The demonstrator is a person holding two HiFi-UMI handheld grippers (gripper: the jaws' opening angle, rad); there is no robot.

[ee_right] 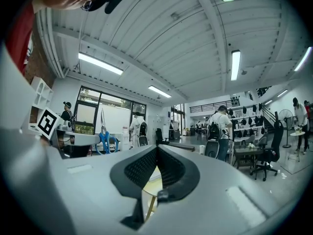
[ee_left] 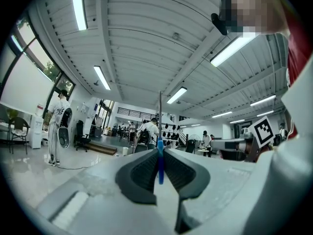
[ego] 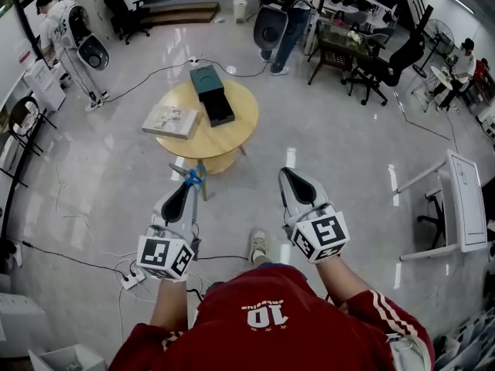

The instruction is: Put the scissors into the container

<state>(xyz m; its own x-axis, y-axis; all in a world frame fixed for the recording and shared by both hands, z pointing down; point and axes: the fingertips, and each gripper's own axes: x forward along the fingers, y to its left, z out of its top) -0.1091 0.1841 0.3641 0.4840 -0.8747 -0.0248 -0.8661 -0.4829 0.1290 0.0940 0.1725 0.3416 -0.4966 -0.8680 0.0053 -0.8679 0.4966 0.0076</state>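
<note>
Scissors (ee_left: 160,173) clamped, seemingly firmly, in left gripper (ee_left: 160,150) jaws.

Open floor (ego: 255,188) is left between the person and the round wooden table (ego: 236,126). The table's left part is taken up by a magazine (ego: 172,121), its middle and far edge by the dark container (ego: 211,93). Bare wood is seen to the container's right and along the near rim. At left, cables (ego: 77,260) and a power strip (ego: 130,279) are laid over the floor.
</note>
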